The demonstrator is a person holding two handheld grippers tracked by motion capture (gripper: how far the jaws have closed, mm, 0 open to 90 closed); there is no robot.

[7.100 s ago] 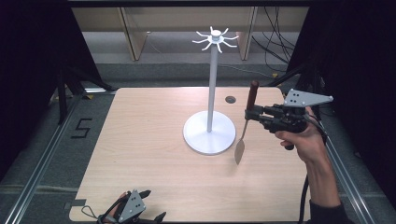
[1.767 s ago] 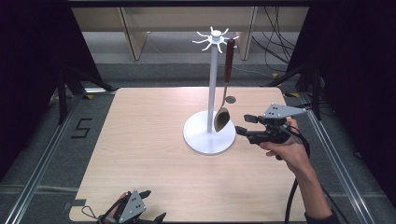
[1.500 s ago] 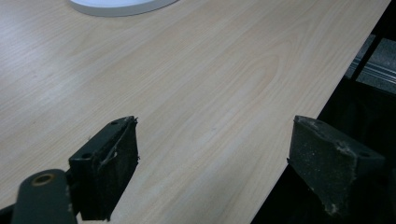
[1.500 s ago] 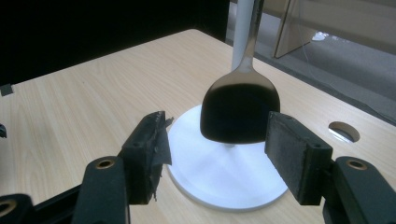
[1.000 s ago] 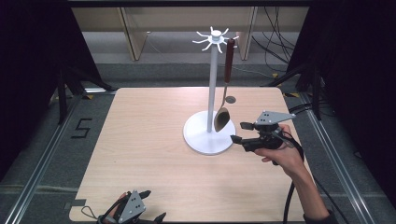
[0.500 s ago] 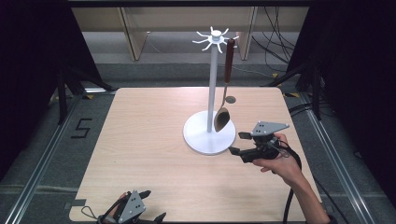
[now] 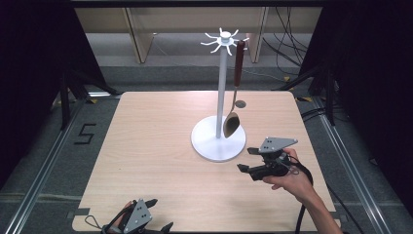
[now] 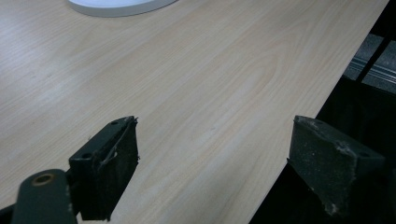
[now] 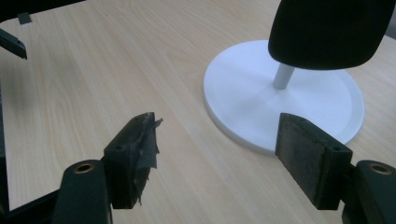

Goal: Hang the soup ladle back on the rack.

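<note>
A white hook stand [image 7: 222, 87] rises from its round base [image 7: 209, 144] mid-table. From one top hook hangs a spoon [image 7: 237, 66] with a brown handle, its bowl just above the base. My right gripper [image 7: 246, 160], held in a hand, is open and empty, in front of and to the right of the base. In the right gripper view the spoon bowl [image 9: 327, 28] looms dark above the base [image 9: 243, 100], beyond the right gripper [image 9: 219, 144]. My left gripper [image 7: 159, 214] lies open at the table's near edge; the left gripper [image 8: 215, 154] has nothing between its jaws.
The wooden table [image 7: 156, 146] has a small dark round mark [image 7: 240, 104] behind the stand. Black metal rails run along both sides, and cables lie on the floor at the back right. The table's edge [image 8: 303, 126] runs just by the left gripper's right jaw.
My right gripper held the spoon at first; now the spoon hangs on the stand. Over the last second the open gripper has drawn back from the stand toward the person.
</note>
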